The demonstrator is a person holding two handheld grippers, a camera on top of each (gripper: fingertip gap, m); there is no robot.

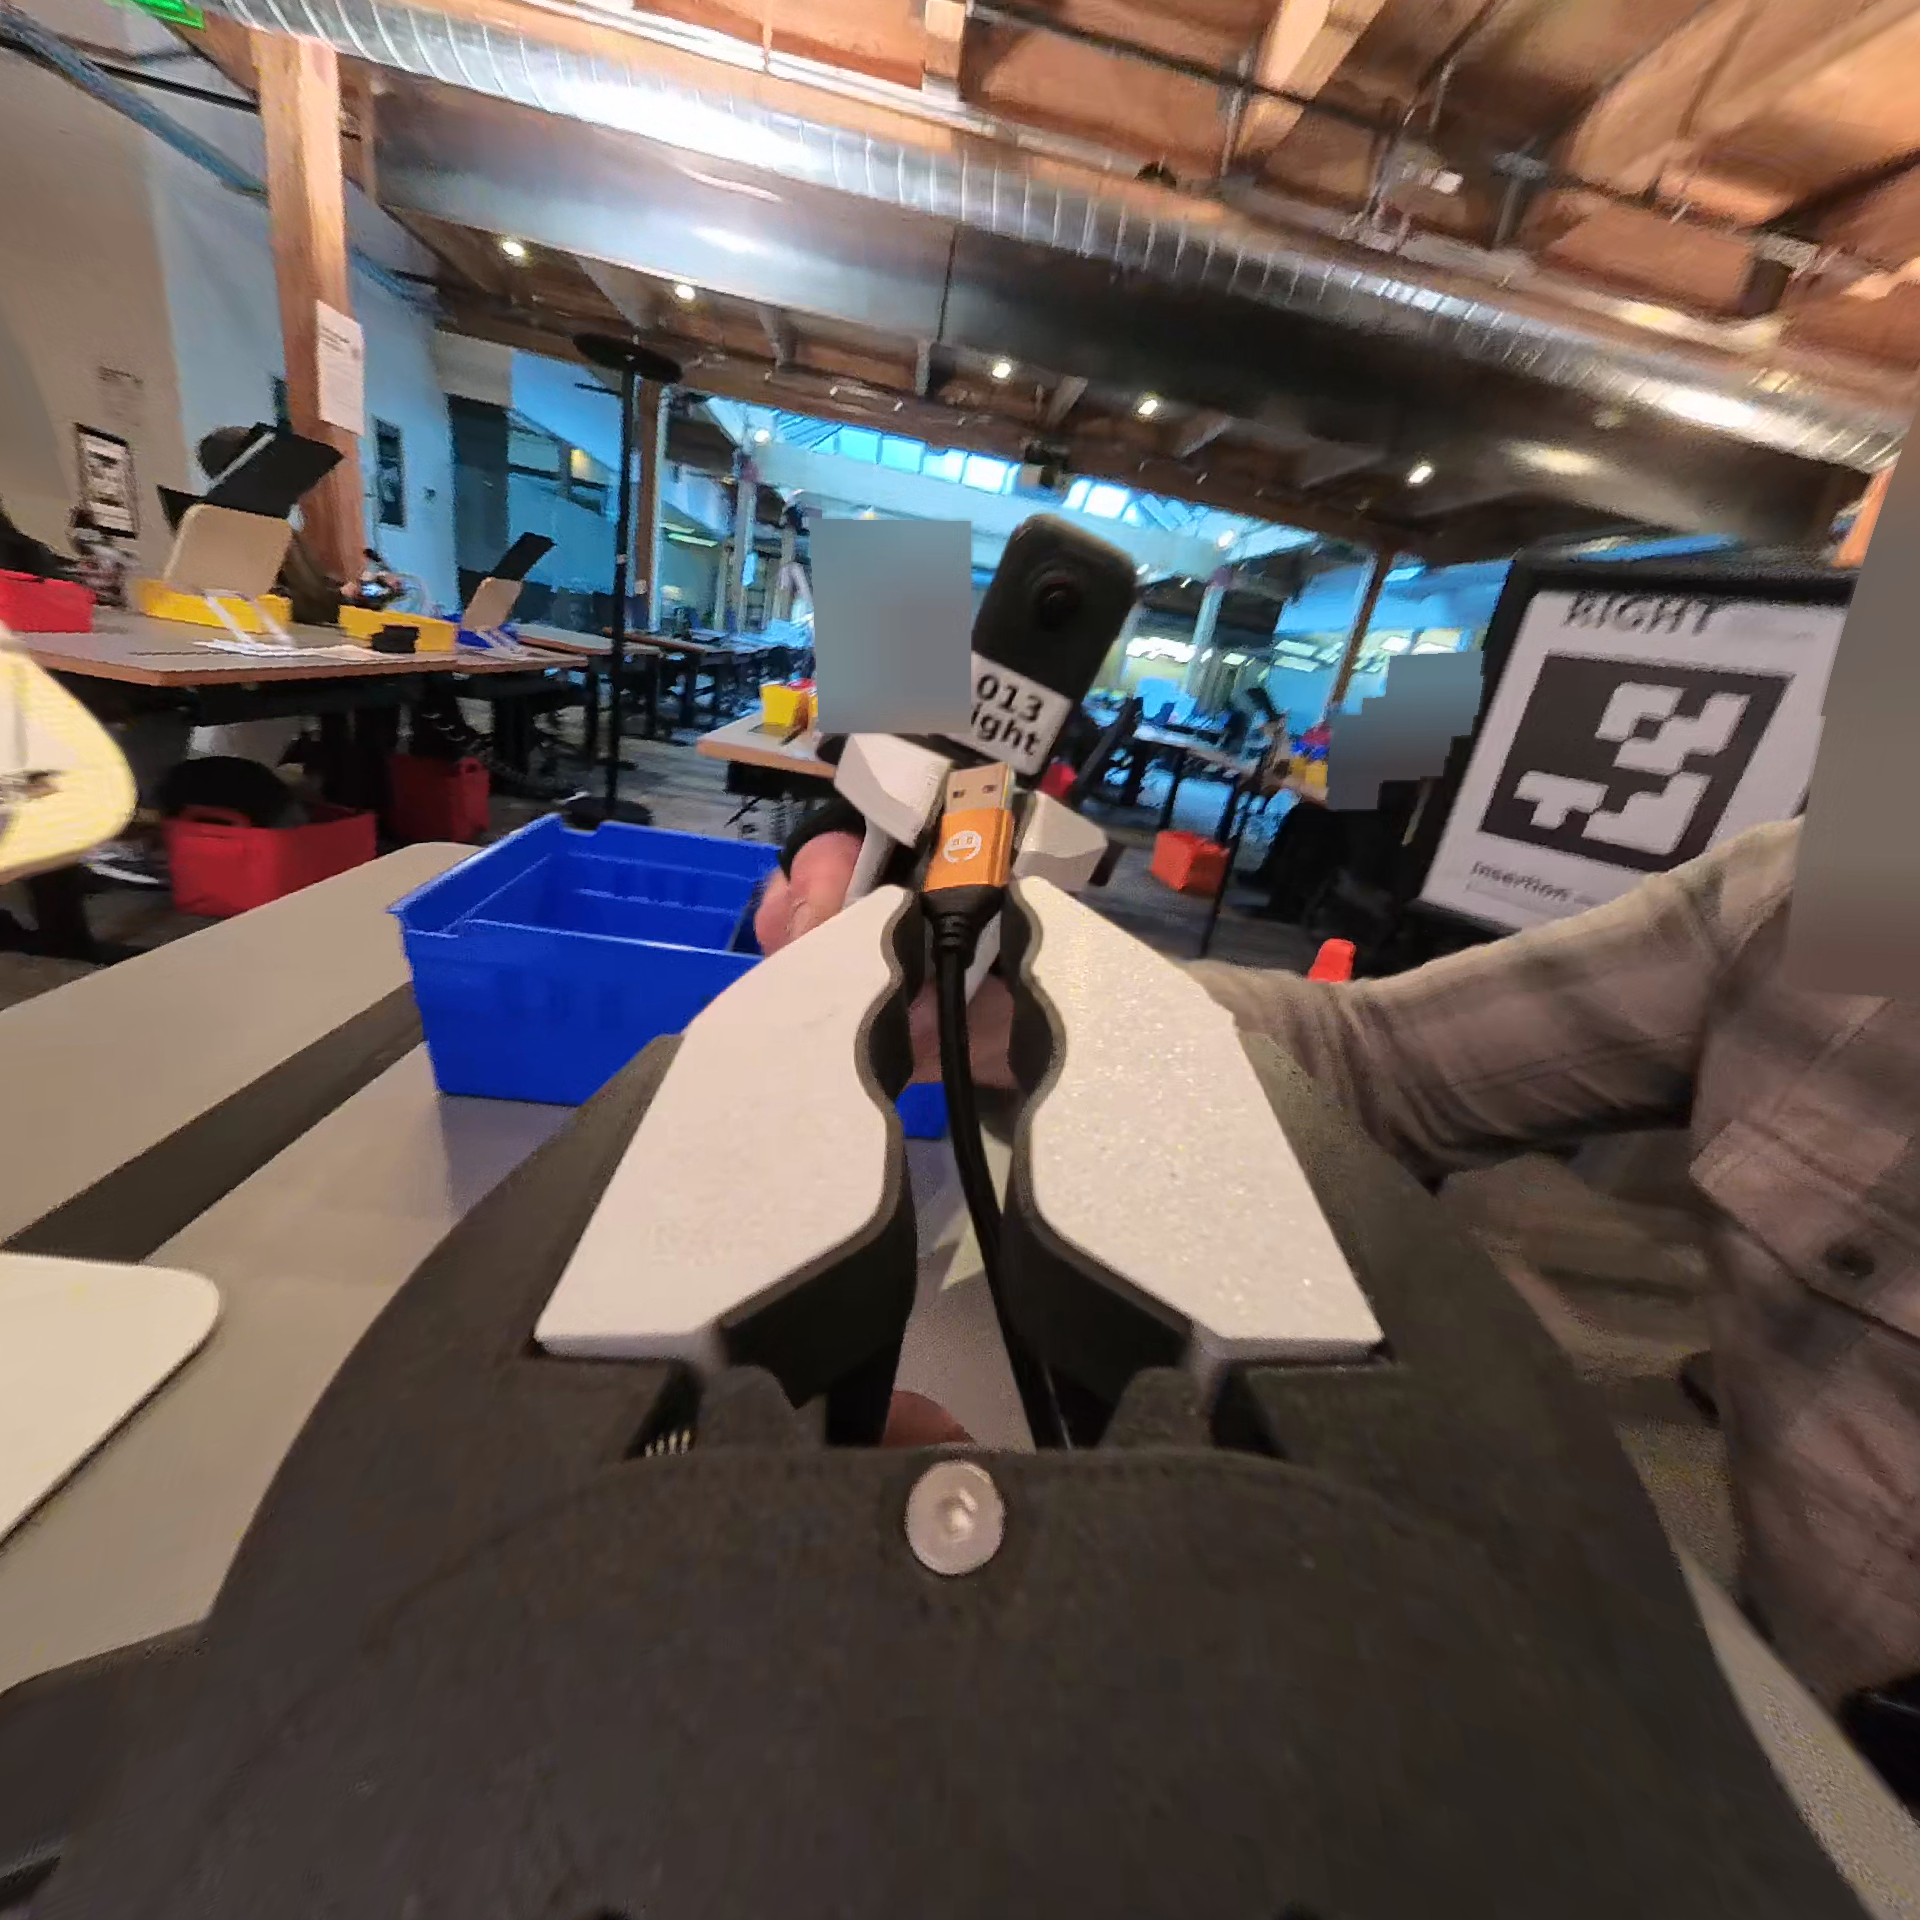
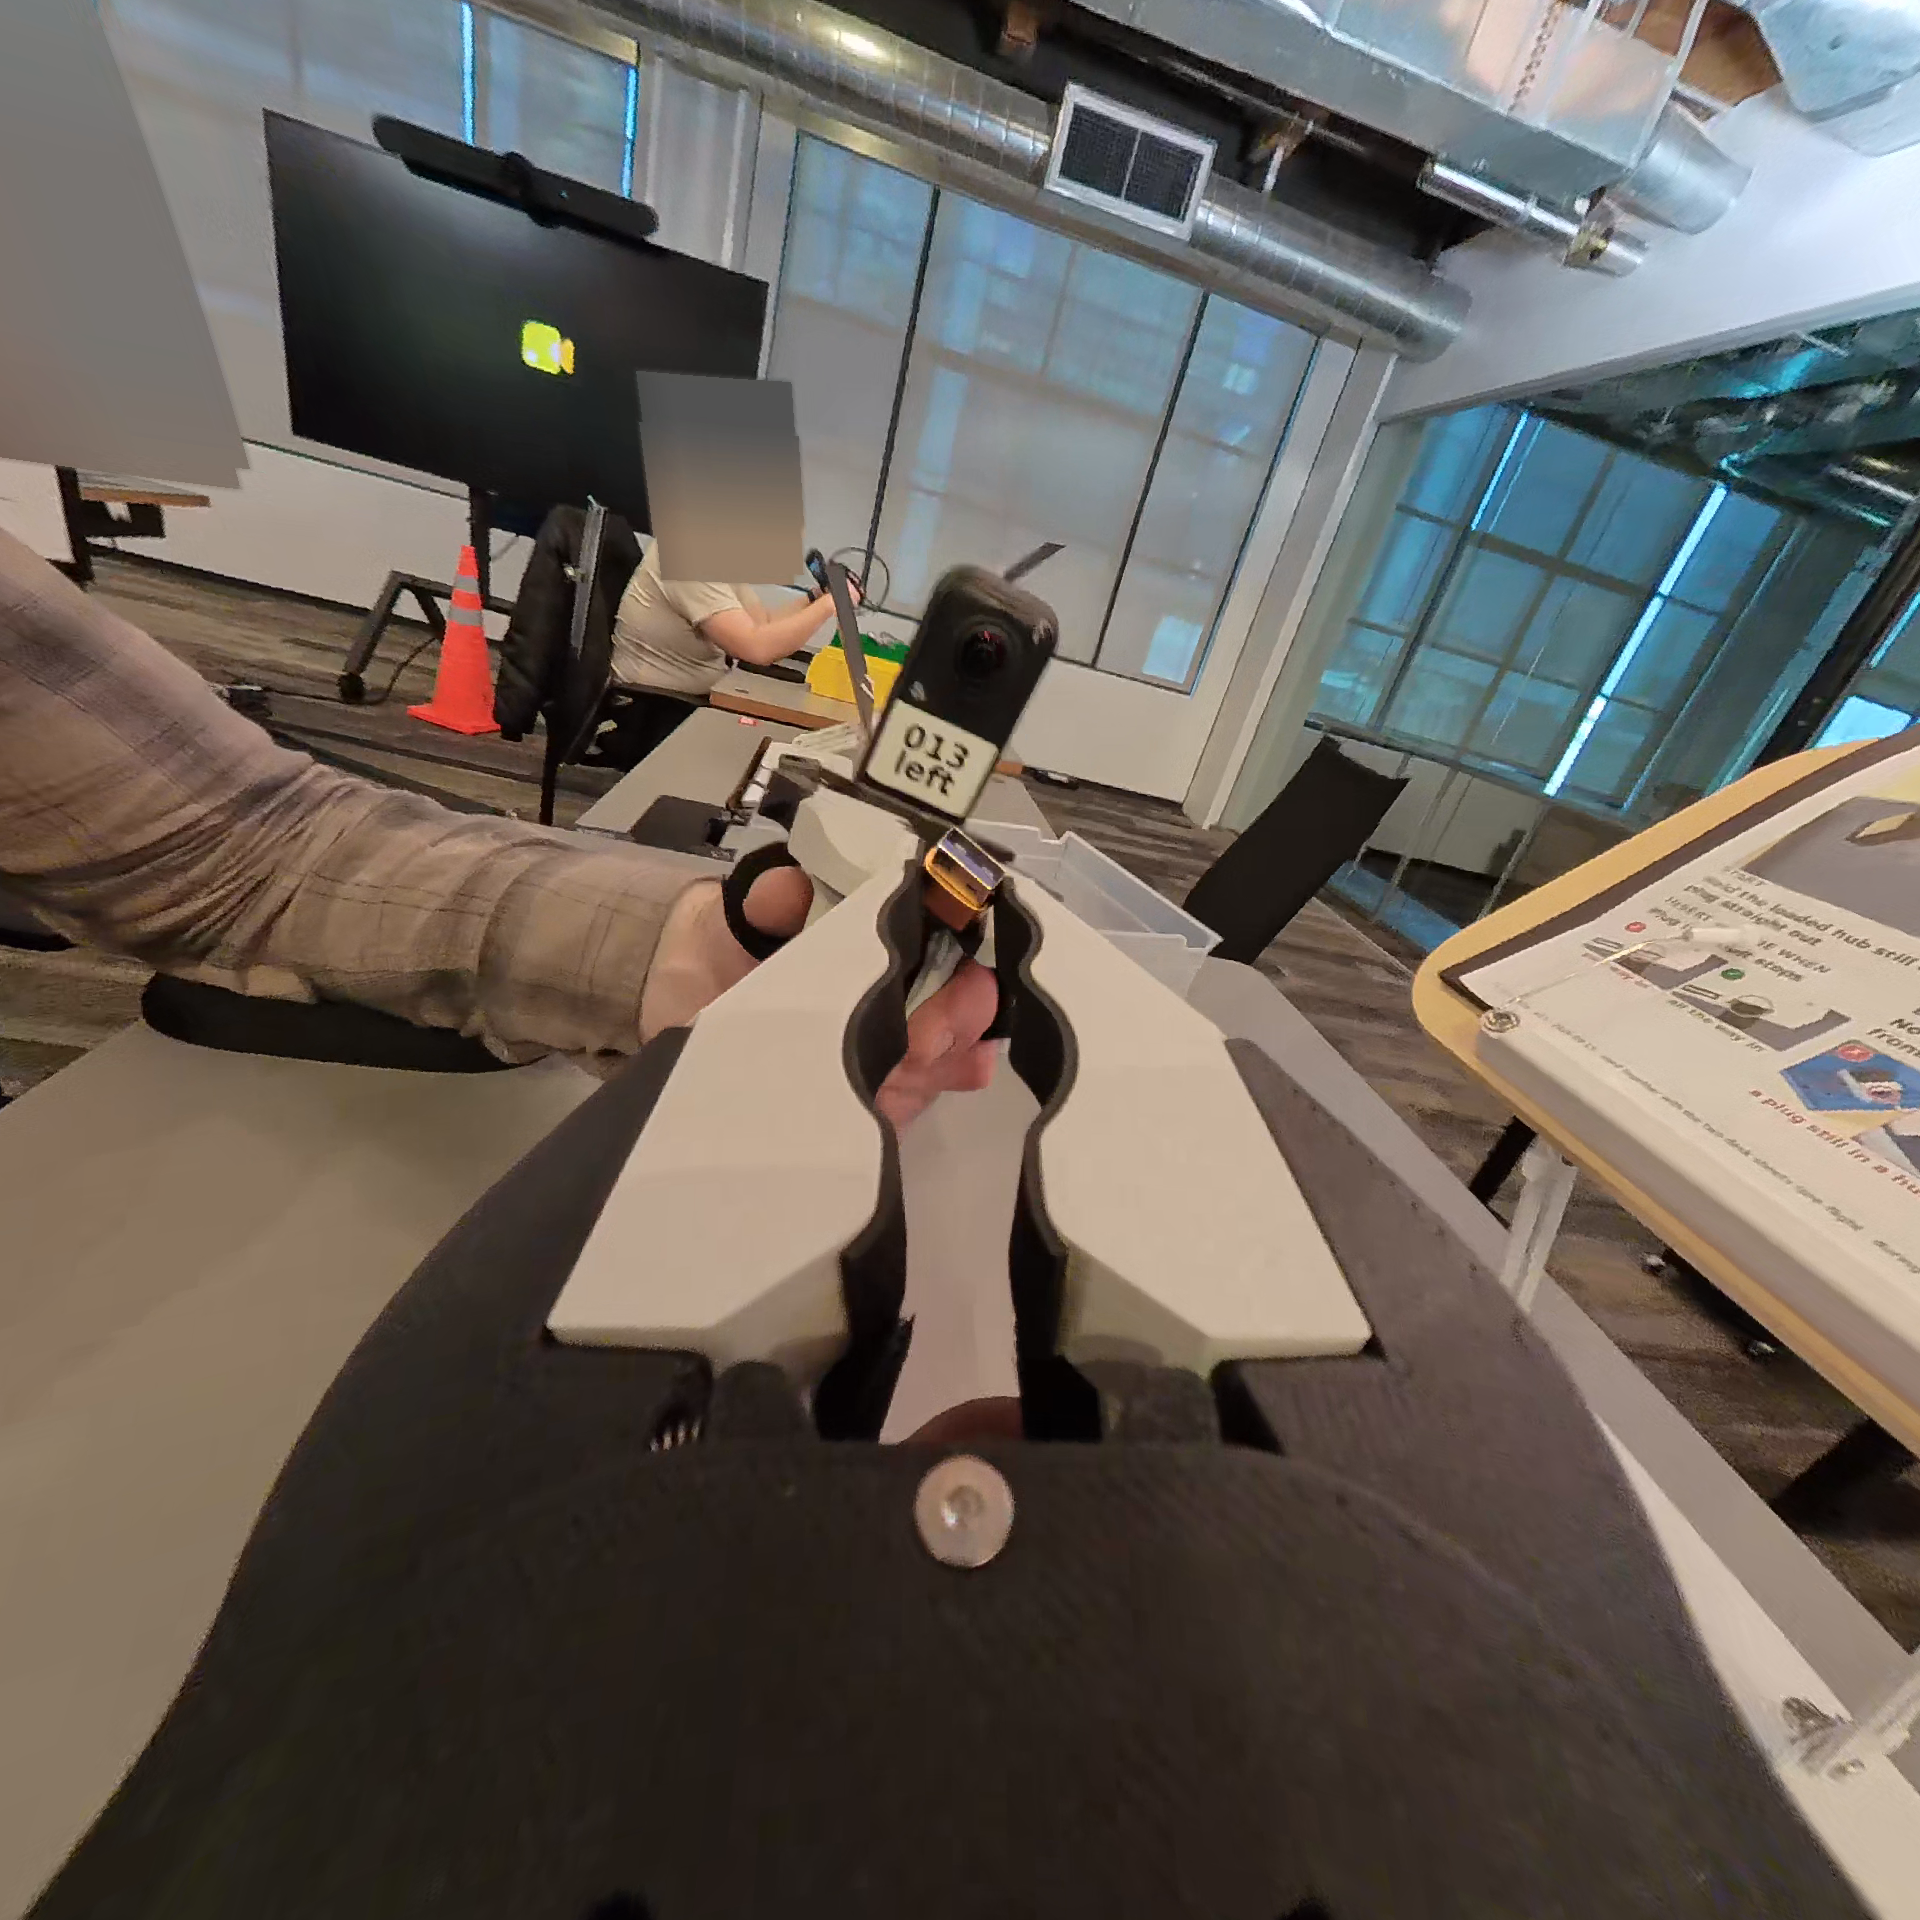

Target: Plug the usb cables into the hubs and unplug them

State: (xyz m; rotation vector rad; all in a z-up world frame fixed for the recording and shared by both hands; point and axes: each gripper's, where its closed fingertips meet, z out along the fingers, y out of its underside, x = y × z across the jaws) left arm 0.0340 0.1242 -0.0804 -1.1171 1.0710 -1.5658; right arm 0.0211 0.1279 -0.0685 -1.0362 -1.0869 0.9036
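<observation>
The left tongs (image 1: 961, 914) are being closed on an orange metal USB plug (image 1: 971, 831) with black cable, held above the grey bench (image 1: 208, 1039). The right tongs (image 2: 951, 914), nearly closed, are being pressed against the same plug; whether gripped cannot be told. Slipping is being risked by a competing pull.

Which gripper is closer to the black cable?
Left. The left gripper has the black cable running between its fingers, pinched just behind the orange plug. The right gripper faces it, tips at the plug's metal end.

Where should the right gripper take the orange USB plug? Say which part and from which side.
Grip the orange housing across its flat faces, coming from opposite the left gripper. The black cable runs down between those fingers, and the metal tip must stay free.
</observation>
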